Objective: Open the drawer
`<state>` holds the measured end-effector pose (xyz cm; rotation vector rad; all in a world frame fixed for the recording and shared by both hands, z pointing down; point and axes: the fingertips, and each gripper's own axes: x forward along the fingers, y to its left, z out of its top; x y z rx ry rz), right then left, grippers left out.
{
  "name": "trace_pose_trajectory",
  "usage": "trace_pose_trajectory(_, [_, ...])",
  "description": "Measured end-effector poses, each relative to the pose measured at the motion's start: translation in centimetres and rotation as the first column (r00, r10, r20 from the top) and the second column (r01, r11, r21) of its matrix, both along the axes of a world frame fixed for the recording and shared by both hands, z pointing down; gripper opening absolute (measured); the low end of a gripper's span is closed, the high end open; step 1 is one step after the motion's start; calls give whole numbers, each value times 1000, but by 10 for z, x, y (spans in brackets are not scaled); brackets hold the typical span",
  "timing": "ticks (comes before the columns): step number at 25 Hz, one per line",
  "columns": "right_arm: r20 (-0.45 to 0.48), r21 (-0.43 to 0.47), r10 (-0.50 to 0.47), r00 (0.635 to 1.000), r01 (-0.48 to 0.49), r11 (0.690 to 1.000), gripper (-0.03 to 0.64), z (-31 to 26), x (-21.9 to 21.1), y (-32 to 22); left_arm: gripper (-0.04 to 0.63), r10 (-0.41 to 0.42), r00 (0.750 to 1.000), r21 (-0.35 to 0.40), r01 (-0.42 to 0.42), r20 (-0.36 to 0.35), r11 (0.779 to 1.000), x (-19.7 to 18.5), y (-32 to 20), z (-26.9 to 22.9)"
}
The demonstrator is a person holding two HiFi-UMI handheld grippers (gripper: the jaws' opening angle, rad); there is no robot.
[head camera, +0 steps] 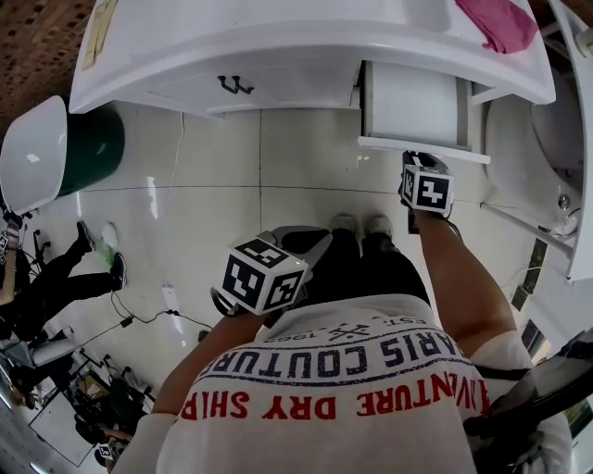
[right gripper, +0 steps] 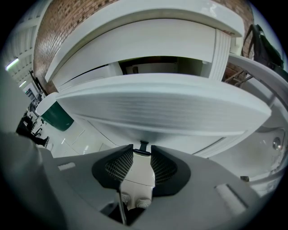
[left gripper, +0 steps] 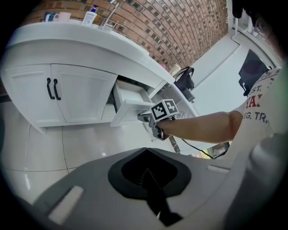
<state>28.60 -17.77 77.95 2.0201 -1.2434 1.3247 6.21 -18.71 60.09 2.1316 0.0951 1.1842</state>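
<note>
A white vanity (head camera: 306, 37) has its right drawer (head camera: 412, 104) pulled out, the inside showing from above. My right gripper (head camera: 422, 165) is at the drawer front (right gripper: 157, 108), its tips under its marker cube. In the right gripper view its jaws close from both sides on the small black drawer handle (right gripper: 143, 144) under the front panel. The left gripper view shows the same drawer (left gripper: 128, 101) open with the right gripper (left gripper: 146, 117) at it. My left gripper (head camera: 310, 243) hangs near my body above the floor, its dark pads (left gripper: 146, 177) together with nothing between them.
Two cabinet doors with black handles (head camera: 234, 85) are left of the drawer. A pink cloth (head camera: 505, 23) lies on the counter, and a bottle (left gripper: 90, 15) stands there. A green bin (head camera: 93, 148) is at the left, a white fixture (head camera: 556, 130) at the right. My feet (head camera: 361, 224) stand on tiled floor.
</note>
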Motion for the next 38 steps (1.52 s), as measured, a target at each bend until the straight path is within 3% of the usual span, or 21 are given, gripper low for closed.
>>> trace_pose_trajectory(6, [5,-48,-34,999,34,998,133,-2,2,2,-3,5,1000,-12,-5,-4,1000,1,5,-2])
trace_pose_trajectory(7, [7,-59,-44,999,44,997,159,-2,2,3,-3,8,1000,-17,-9,-9,1000,1,6,-3])
trace_pose_trajectory(8, [15,-66,-49,999,50,997,243,-2,1,4,-3,13,1000,-21,-14,-16,1000,1,6,-4])
trace_pose_trajectory(9, [31,-71,-50,998,52,996,282,-3,-2,7,-3,20,1000,-23,-21,-23,1000,1,7,-5])
trace_pose_trajectory(14, [138,-90,-106,985,119,989,206,-29,-30,39,-3,50,995,-37,-53,-82,998,-1,10,-16])
trace_pose_trajectory(19, [262,54,-262,929,257,965,11,-112,-96,61,-3,60,991,-45,-66,-120,997,-7,8,-23])
trace_pose_trajectory(23, [422,197,-341,840,282,939,8,-178,-161,64,-3,56,988,-40,-62,-145,997,-13,11,-34])
trace_pose_trajectory(25, [442,249,-377,814,292,923,8,-203,-180,70,-3,53,987,-24,-57,-151,998,-16,22,-42])
trace_pose_trajectory(32, [416,317,-457,787,345,883,8,-240,-212,142,-3,48,985,49,-41,-165,998,-34,96,-61])
trace_pose_trajectory(38, [371,377,-490,789,355,856,8,-259,-245,250,-3,37,983,91,-22,-177,996,-71,224,-79])
